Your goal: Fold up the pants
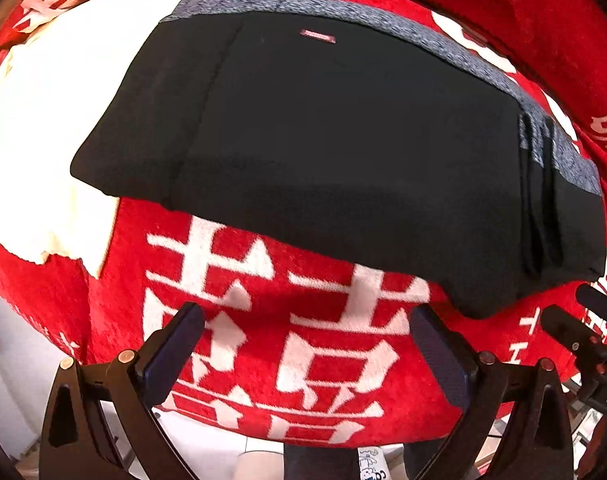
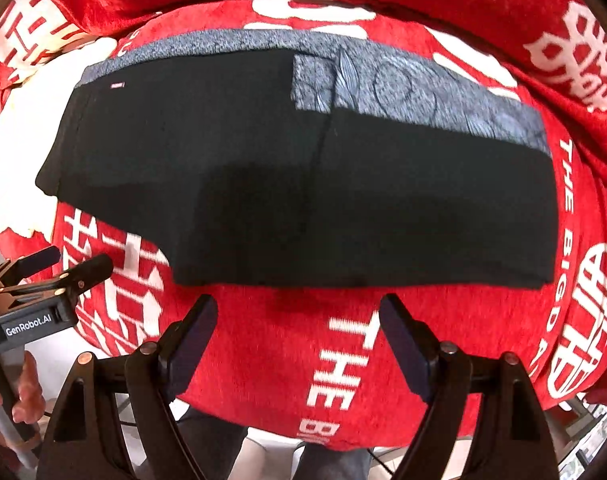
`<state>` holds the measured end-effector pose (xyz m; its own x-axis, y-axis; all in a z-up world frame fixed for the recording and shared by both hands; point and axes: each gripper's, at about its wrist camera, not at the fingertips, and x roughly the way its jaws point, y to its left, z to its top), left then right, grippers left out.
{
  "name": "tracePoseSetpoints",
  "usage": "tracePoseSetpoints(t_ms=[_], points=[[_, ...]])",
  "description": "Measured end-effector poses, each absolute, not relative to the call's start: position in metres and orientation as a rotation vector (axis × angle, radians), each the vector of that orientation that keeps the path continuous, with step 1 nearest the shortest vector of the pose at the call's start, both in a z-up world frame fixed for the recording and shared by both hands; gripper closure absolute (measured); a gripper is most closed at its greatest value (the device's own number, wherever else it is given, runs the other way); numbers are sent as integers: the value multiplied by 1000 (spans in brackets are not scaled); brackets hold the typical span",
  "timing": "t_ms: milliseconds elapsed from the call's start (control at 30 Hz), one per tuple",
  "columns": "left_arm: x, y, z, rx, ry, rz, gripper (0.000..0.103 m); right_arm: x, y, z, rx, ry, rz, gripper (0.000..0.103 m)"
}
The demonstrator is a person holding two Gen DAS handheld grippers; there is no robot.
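Black pants [image 1: 323,140] with a grey patterned band along the far edge lie flat and folded on a red blanket; the right wrist view shows them too, pants [image 2: 303,184]. My left gripper [image 1: 307,320] hangs open over the red cloth just in front of the pants' near edge, nothing between its fingers. My right gripper [image 2: 299,312] is open as well, hovering above the blanket below the pants' near hem. In the right wrist view the left gripper [image 2: 69,260] appears at the left edge, held by a hand [image 2: 19,392].
The red blanket [image 2: 383,360] with white lettering covers the surface and drapes over the front edge. A white cloth patch [image 1: 43,120] lies at the pants' left. Pale floor [image 1: 223,456] and the person's legs [image 2: 331,460] show below the front edge.
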<state>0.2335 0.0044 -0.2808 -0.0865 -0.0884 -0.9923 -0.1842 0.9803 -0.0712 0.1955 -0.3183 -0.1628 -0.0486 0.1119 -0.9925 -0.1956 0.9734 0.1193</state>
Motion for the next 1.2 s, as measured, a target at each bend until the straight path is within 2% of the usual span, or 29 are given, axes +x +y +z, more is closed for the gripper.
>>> tracePoseSetpoints(t_ms=[200, 367, 567, 633, 800, 933, 1200], points=[[236, 20, -285, -208, 1633, 115, 0, 216, -310, -161, -86, 1582, 240, 18], [235, 44, -291, -290, 1614, 106, 0, 225, -301, -153, -98, 1483, 259, 18], [234, 93, -293, -470, 1553, 71, 0, 239, -290, -183, -100, 1493, 251, 17], [233, 112, -294, -525, 1519, 67, 0, 239, -287, -189, -115, 1480, 253, 10], [239, 147, -304, -746, 1414, -36, 0, 242, -284, -193, -123, 1466, 265, 6], [238, 156, -317, -901, 1349, -121, 0, 241, -284, -195, -145, 1457, 276, 5], [229, 178, -322, -1040, 1265, -124, 0, 240, -283, -201, -149, 1445, 272, 3]])
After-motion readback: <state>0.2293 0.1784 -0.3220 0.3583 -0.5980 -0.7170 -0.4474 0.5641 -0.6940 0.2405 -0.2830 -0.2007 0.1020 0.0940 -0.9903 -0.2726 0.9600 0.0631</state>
